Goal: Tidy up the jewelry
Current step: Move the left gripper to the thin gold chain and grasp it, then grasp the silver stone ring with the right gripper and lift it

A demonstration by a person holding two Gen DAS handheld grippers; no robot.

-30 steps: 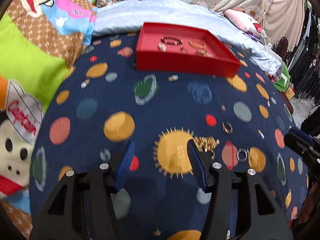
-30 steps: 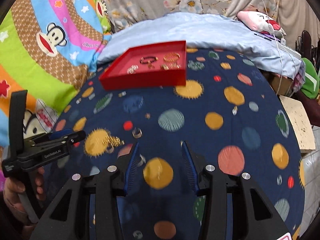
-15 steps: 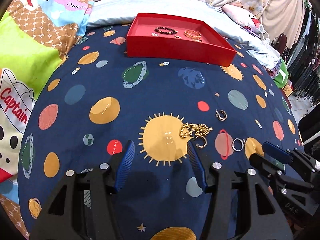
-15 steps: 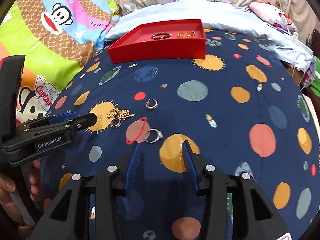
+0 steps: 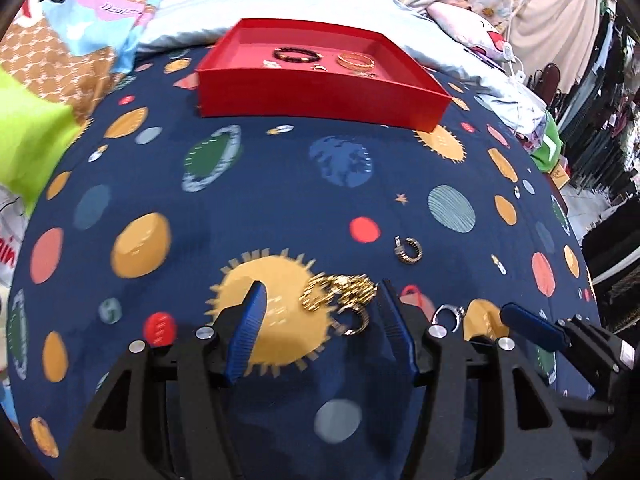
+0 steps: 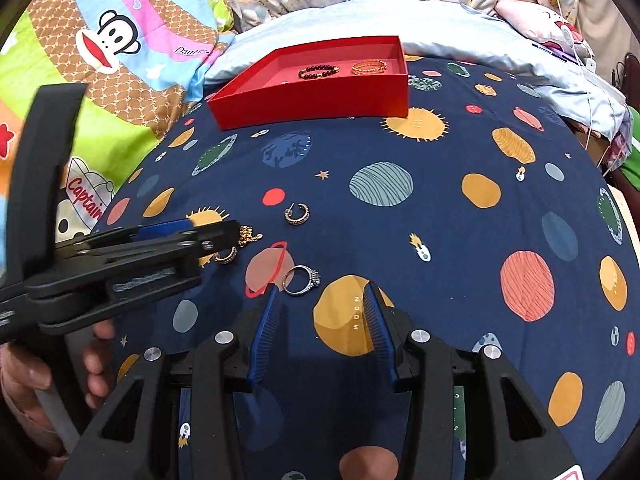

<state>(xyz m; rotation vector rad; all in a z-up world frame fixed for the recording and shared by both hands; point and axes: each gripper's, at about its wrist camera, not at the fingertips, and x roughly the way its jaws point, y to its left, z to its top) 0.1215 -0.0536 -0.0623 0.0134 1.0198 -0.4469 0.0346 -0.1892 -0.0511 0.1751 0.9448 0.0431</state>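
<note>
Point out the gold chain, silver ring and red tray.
gold chain [image 5: 340,290], left wrist view, middle of the heap
silver ring [image 6: 301,280], right wrist view, on its band
red tray [image 6: 312,106], right wrist view, near outer wall

bracelets [image 5: 297,54] in tray [image 5: 320,98], rings [image 6: 301,279] before it

From the right wrist view the black left gripper [image 6: 224,236] covers most of the tangled gold chain [image 6: 249,235], only a bit pokes out. The tiny pieces in the red cardboard tray [image 5: 320,96] are too small to make out, and the person's hand [image 6: 28,380] is cut off at the frame edge.
</note>
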